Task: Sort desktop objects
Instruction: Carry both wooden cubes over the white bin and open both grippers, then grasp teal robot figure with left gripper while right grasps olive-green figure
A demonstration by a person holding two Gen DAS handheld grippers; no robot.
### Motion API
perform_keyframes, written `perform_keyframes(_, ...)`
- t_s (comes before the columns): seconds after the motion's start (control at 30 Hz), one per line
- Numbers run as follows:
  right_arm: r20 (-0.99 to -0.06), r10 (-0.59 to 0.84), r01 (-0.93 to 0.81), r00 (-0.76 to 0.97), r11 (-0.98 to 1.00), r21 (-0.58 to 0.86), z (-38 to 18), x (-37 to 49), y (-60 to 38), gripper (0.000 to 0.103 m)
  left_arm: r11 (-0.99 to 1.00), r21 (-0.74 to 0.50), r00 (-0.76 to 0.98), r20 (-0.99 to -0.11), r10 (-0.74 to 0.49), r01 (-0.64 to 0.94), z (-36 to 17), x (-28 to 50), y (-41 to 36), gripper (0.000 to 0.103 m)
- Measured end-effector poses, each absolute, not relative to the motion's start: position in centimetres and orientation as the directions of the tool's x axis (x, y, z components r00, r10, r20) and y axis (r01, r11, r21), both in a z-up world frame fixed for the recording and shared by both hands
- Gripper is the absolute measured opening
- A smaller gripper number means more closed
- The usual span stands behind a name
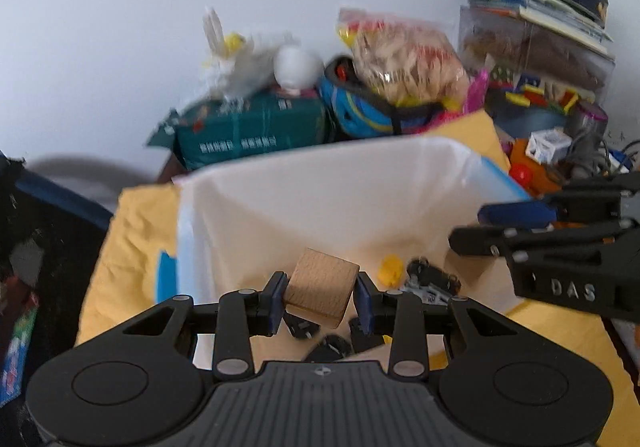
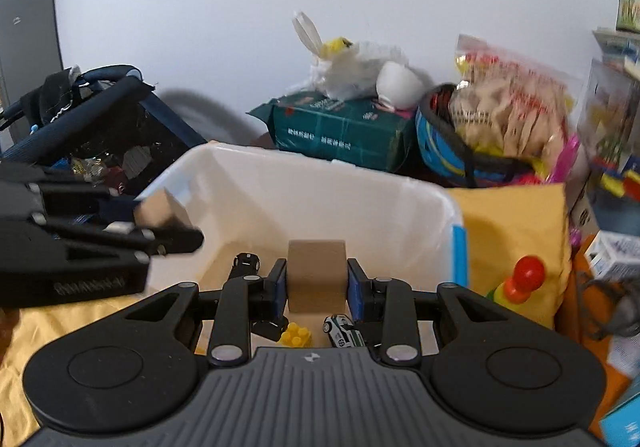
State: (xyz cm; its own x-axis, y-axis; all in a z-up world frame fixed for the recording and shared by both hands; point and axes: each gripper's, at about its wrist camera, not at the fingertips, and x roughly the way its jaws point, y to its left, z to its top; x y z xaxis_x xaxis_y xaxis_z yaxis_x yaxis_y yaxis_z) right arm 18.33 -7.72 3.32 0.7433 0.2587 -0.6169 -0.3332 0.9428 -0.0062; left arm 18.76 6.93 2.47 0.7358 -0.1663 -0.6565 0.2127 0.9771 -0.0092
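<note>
Wooden block [image 1: 322, 287]: rigid, light, flat faces suit gripping
Left claw [image 1: 322, 293]: clenched on it, lower centre
Right claw [image 2: 316, 283]: grasping second block [image 2: 316, 275] above white bin [image 2: 320, 175]

The white bin [image 2: 320, 183] is lying open on top; toy cars [image 2: 344, 329] are cluttering its floor, and piled bags [image 2: 516, 119] are crowding its far rim.
</note>
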Motion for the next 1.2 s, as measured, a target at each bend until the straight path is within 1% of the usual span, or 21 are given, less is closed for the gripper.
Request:
perform_keyframes(0.03,-0.623,0.251,-0.322,0.741,0.947,-0.002,3.0,18.6,-7.7,0.034,0.977,-0.005,0.743,-0.649,-0.165,0.212,2.5,18.5,6.9,0.040)
perform_keyframes(0.1,-0.631,0.240,-0.308,0.737,0.951,0.002,2.7,18.9,-7.7,0.040,0.979,0.011,0.759,-0.634,-0.151,0.203,2.9,17.8,7.0,0.047)
perform_keyframes(0.13,-0.636,0.241,-0.310,0.733,0.951,0.003,2.7,18.7,-7.7,0.041,0.981,0.003,0.770,-0.620,-0.152,0.196,3.5,17.2,7.2,0.047)
perform_keyframes(0.17,-0.629,0.253,-0.320,0.735,0.947,0.008,2.8,18.3,-7.9,0.041,0.981,-0.015,0.781,-0.602,-0.164,0.195,4.0,16.6,7.5,0.047)
perform_keyframes(0.2,-0.616,0.263,-0.329,0.742,0.944,0.007,3.2,17.8,-8.1,0.041,0.980,-0.037,0.797,-0.576,-0.182,0.197,4.7,15.5,7.9,0.050)
perform_keyframes(0.23,-0.603,0.266,-0.332,0.752,0.943,0.001,3.6,17.2,-8.2,0.041,0.979,-0.048,0.810,-0.556,-0.189,0.196,5.2,14.6,8.1,0.055)
perform_keyframes(0.3,-0.572,0.287,-0.348,0.769,0.937,0.001,4.4,16.1,-8.7,0.041,0.979,-0.063,0.830,-0.522,-0.198,0.194,5.7,12.5,8.5,0.062)
perform_keyframes(0.37,-0.546,0.309,-0.360,0.778,0.933,0.014,5.0,14.4,-9.6,0.042,0.978,-0.075,0.836,-0.509,-0.205,0.195,5.5,10.2,8.8,0.062)
perform_keyframes(0.47,-0.544,0.333,-0.382,0.770,0.924,0.025,4.9,12.3,-10.3,0.042,0.977,-0.098,0.809,-0.548,-0.213,0.191,3.8,7.5,8.9,0.062)
perform_keyframes(0.53,-0.566,0.336,-0.393,0.753,0.919,0.023,4.0,10.8,-10.5,0.042,0.977,-0.092,0.780,-0.589,-0.210,0.193,1.9,6.0,8.5,0.062)
perform_keyframes(0.63,-0.632,0.328,-0.405,0.703,0.914,0.023,1.4,8.9,-10.3,0.042,0.975,-0.096,0.709,-0.673,-0.212,0.200,-1.0,4.4,7.8,0.062)
perform_keyframes(0.7,-0.684,0.329,-0.407,0.652,0.912,0.050,-0.9,7.9,-10.1,0.042,0.970,-0.113,0.663,-0.712,-0.230,0.214,-2.7,3.2,7.4,0.062)
perform_keyframes(0.77,-0.722,0.320,-0.406,0.613,0.912,0.059,-2.8,6.9,-9.7,0.042,0.965,-0.099,0.628,-0.742,-0.233,0.242,-4.1,2.3,6.9,0.062)
perform_keyframes(0.83,-0.749,0.316,-0.413,0.583,0.909,0.062,-4.3,5.7,-9.4,0.042,0.961,-0.083,0.602,-0.764,-0.233,0.265,-5.0,1.6,6.5,0.062)
perform_keyframes(0.97,-0.782,0.301,-0.439,0.546,0.898,0.039,-6.2,3.7,-8.6,0.042,0.955,-0.092,0.572,-0.783,-0.245,0.282,-6.2,1.1,6.1,0.062)
perform_keyframes(1.07,-0.791,0.302,-0.443,0.532,0.895,0.043,-6.7,3.3,-8.5,0.042,0.948,-0.053,0.568,-0.789,-0.232,0.314,-6.4,0.8,5.5,0.062)
perform_keyframes(1.2,-0.803,0.318,-0.452,0.505,0.889,0.068,-7.1,2.5,-8.3,0.042,0.943,-0.063,0.552,-0.798,-0.244,0.326,-6.6,0.3,5.4,0.062)
